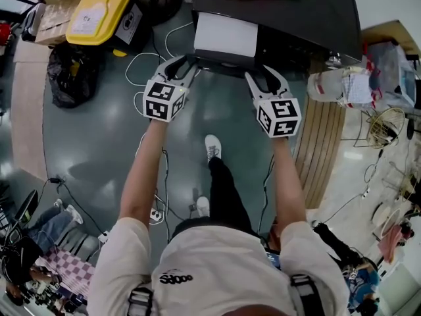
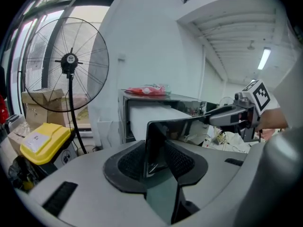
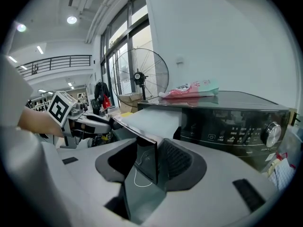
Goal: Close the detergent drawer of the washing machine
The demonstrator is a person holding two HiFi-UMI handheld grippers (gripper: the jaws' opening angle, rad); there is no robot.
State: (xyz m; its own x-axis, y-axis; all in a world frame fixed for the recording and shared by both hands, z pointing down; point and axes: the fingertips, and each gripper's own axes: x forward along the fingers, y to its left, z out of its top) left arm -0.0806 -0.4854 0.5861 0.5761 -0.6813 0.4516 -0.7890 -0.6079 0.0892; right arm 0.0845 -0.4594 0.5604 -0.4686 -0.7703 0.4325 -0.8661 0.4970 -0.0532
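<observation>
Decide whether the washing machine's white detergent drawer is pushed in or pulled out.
Pulled out: the white detergent drawer juts forward from the dark washing machine, its white top exposed.

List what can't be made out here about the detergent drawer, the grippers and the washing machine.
- What is inside the detergent drawer: in every view only its white outer faces and dark front panel show.
- Whether the left gripper presses on that panel: in the left gripper view the panel stands between the jaws and covers the pad faces.
- Labels on the control panel: right gripper view, too small to read.
</observation>
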